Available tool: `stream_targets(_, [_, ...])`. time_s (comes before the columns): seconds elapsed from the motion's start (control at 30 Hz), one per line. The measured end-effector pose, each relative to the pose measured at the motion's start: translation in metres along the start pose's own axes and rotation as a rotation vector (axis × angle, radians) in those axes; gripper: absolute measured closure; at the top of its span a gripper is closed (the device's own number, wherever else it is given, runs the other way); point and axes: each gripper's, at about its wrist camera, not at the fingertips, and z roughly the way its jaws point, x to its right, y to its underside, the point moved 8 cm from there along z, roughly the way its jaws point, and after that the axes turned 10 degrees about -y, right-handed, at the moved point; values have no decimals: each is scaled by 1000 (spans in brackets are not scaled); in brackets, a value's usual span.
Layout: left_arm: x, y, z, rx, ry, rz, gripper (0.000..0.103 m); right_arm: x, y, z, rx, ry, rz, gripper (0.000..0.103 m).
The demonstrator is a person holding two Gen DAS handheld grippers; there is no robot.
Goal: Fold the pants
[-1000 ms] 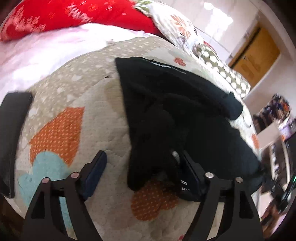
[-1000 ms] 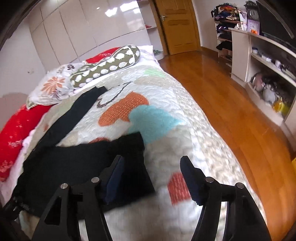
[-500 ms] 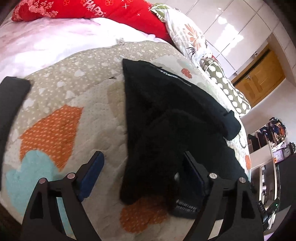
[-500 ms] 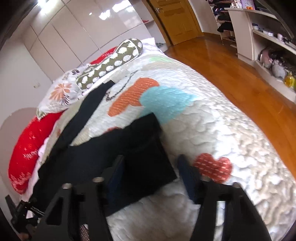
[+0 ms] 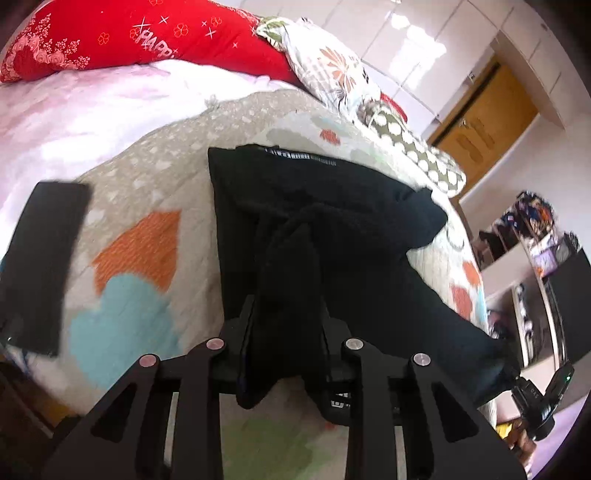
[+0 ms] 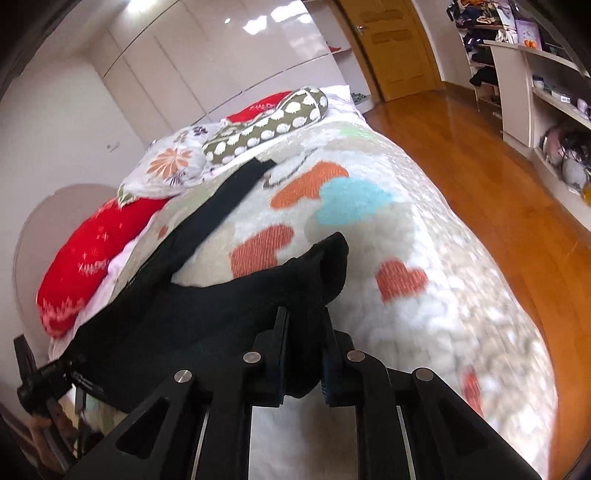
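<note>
Black pants (image 5: 332,221) lie on a quilted bedspread (image 5: 140,206) with orange hearts and blue patches. My left gripper (image 5: 286,328) is shut on a bunched fold of the pants near the waistband side, lifted a little off the quilt. My right gripper (image 6: 303,347) is shut on the end of one pant leg (image 6: 310,273) and holds it raised above the quilt (image 6: 424,258). The other leg (image 6: 229,195) stretches flat toward the pillows. The other hand's gripper shows at the lower left edge of the right wrist view (image 6: 40,380).
Red pillow (image 5: 147,33), floral pillow (image 5: 332,70) and dotted bolster (image 6: 269,122) lie at the head of the bed. A flat black object (image 5: 40,258) sits at the quilt's left edge. Wood floor (image 6: 517,184), shelves (image 6: 546,92) and a door (image 6: 395,48) lie to the right.
Both grippers have closed on the pants; a second ago both were open. The gripped fabric at each end is now lifted off the quilt.
</note>
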Motion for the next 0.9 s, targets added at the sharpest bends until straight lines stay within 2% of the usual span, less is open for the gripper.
stream_targets(0.07, [-6,15,4,-36,-41,32,72,8,16,2,-46,29,-6,90])
stream_targets(0.13, [-15,26,14,-77,-96,27,54,23,31,10,-95,73,19,88])
stream_targets(0.2, [-23,31,15,-93,-98,-3,44,27,32,6,-94,91,27,85])
stream_targets(0.27, [-29,29,5,-82,-98,-22,41,25,24,-5,-71,144,-2,71])
stream_targets(0.33, [-36,24,-9,-45,-129,-5,38,20,12,-17,-40,220,-64,67])
stream_targets(0.4, [-41,17,-22,10,-172,2,37,9,-1,-28,-7,234,-109,67])
stream_targets(0.47, [-48,7,-36,68,-222,7,37,-12,-11,-28,5,160,-137,67])
stream_targets(0.53, [-47,-1,-43,98,-218,8,35,-40,-11,-13,-28,84,-188,66])
stream_targets(0.6, [-42,-7,-42,98,-197,16,32,-66,-8,9,-63,32,-242,65])
stream_targets(0.67, [-36,-13,-32,84,-197,31,30,-96,-2,35,-108,-30,-287,65])
stream_targets(0.73, [-34,-18,-22,67,-192,47,23,-126,4,62,-146,-108,-311,65])
stream_targets(0.8, [-34,-26,-10,50,-207,41,23,-149,10,87,-188,-157,-331,63])
stream_targets(0.9, [-39,-43,10,25,-191,9,22,-177,16,124,-243,-175,-394,61])
